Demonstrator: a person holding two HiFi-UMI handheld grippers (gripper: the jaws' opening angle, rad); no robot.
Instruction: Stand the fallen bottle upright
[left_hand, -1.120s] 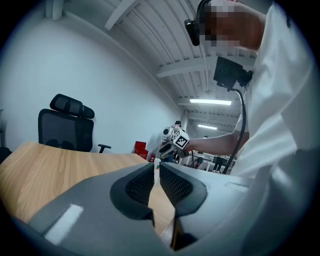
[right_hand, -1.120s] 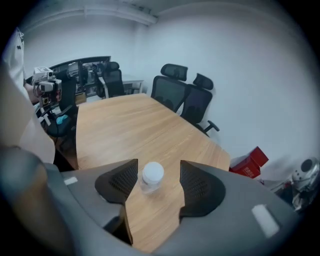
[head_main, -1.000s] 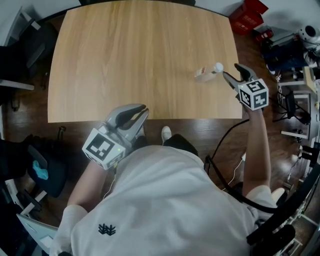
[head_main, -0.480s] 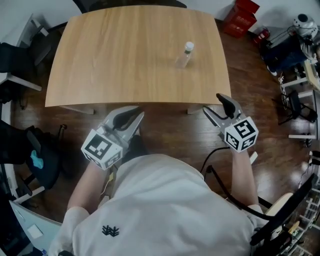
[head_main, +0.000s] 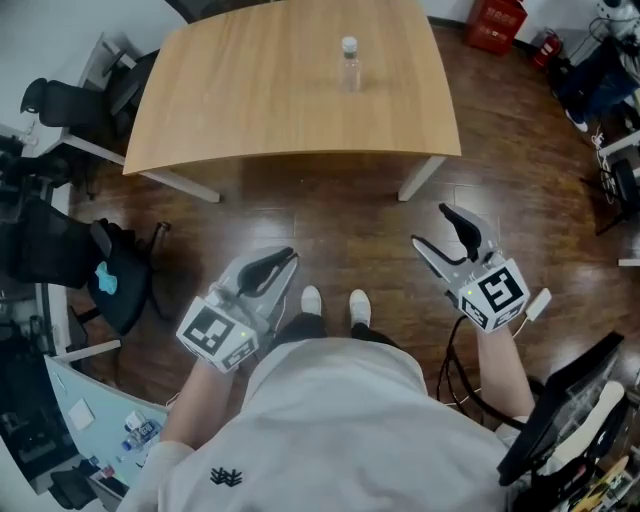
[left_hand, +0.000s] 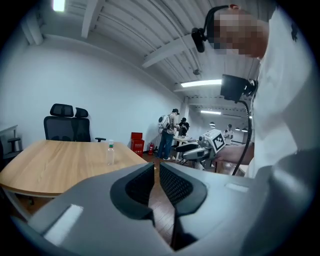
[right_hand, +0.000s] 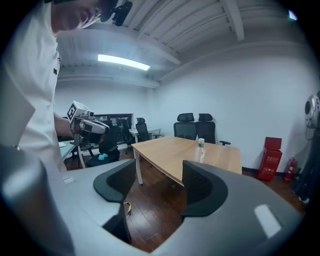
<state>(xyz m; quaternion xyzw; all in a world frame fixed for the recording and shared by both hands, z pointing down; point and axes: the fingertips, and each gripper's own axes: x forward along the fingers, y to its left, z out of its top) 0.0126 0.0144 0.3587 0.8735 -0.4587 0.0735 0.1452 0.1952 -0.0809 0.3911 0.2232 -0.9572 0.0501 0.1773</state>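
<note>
A clear plastic bottle (head_main: 349, 62) with a white cap stands upright on the far part of the wooden table (head_main: 250, 110); nothing touches it. It also shows small in the left gripper view, bottle (left_hand: 110, 153), and in the right gripper view, bottle (right_hand: 200, 150). Both grippers hang over the floor, well short of the table's near edge. My left gripper (head_main: 280, 263) has its jaws together with nothing between them (left_hand: 156, 167). My right gripper (head_main: 432, 227) has its jaws wide apart and still opening, with only floor seen between them (right_hand: 160, 175).
Dark wooden floor lies between me and the table. Black office chairs (head_main: 60, 100) stand at the left and behind the table (right_hand: 195, 125). A red crate (head_main: 497, 22) sits at the far right. People stand in the background (left_hand: 167, 135). My shoes (head_main: 332, 298) are below.
Both grippers have drawn back from the table as the person stepped away. The right gripper left the bottle's side and its jaws widened. The bottle stays upright.
</note>
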